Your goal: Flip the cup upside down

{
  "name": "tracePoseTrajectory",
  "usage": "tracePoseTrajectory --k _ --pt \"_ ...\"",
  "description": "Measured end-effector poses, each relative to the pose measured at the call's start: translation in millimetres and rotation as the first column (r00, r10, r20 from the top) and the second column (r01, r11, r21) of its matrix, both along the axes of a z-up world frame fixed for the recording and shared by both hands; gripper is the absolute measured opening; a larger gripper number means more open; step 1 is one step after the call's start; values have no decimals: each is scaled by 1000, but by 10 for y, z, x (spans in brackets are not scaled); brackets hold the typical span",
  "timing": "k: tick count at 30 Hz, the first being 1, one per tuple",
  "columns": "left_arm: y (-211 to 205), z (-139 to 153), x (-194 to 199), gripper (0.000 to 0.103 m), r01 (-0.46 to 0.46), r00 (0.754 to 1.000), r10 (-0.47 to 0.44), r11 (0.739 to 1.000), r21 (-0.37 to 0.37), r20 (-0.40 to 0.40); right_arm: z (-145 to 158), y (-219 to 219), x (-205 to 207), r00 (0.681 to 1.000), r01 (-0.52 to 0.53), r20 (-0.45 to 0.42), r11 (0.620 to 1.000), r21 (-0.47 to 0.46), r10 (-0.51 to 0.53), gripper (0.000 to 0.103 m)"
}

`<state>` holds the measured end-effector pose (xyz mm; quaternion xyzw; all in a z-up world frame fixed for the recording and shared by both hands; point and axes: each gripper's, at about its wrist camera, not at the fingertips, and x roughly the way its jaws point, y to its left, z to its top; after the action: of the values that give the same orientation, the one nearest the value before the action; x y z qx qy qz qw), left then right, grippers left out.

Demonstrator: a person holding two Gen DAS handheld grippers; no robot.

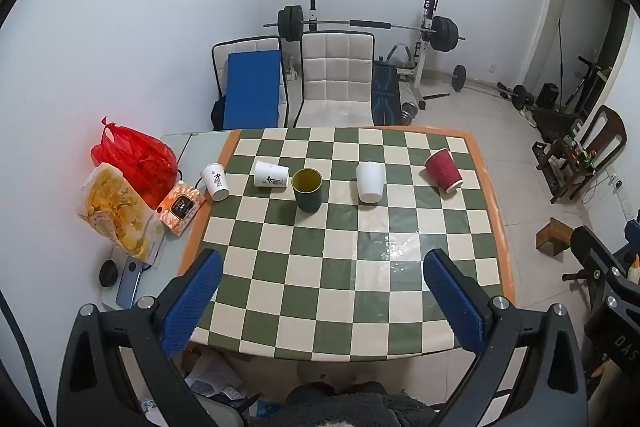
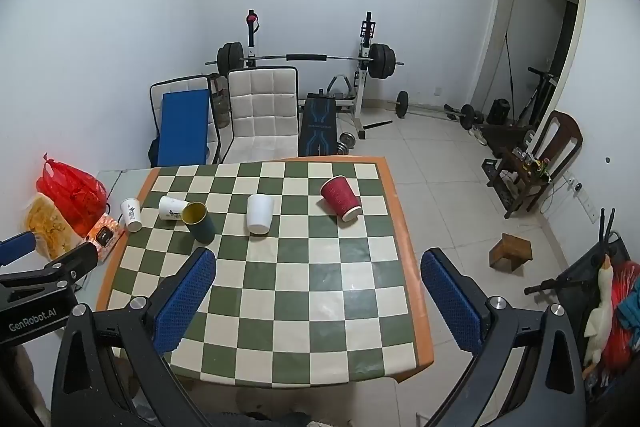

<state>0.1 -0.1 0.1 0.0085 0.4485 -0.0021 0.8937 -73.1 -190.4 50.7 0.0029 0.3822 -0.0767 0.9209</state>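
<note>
Several cups stand in a row on the checkered table (image 1: 340,267). A dark green cup (image 1: 307,190) with a yellow inside stands upright, mouth up. A plain white cup (image 1: 369,182), a red ribbed cup (image 1: 443,171) and two printed white cups (image 1: 271,174) (image 1: 215,181) stand mouth down. The same cups show in the right wrist view: green (image 2: 199,221), white (image 2: 259,214), red (image 2: 341,198). My left gripper (image 1: 320,291) is open and empty above the table's near edge. My right gripper (image 2: 316,287) is open and empty, near the table's front right.
A red plastic bag (image 1: 134,159), a snack bag (image 1: 116,211), an orange box (image 1: 180,205) and a phone (image 1: 128,285) lie left of the checkered cloth. Two chairs (image 1: 336,79) and a barbell rack stand behind the table. A wooden block (image 2: 510,251) sits on the floor at right.
</note>
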Motion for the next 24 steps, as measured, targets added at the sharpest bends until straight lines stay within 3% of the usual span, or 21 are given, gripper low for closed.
tracePoseTrajectory --k 7,24 --pt "-20 -19 8 103 4 1000 -4 1000 1 7 -2 9 -2 1000 0 9 1000 -10 0 103" --pt "-99 259 -42 103 0 999 0 1000 -13 32 77 11 51 1000 0 20 1000 -8 1 103"
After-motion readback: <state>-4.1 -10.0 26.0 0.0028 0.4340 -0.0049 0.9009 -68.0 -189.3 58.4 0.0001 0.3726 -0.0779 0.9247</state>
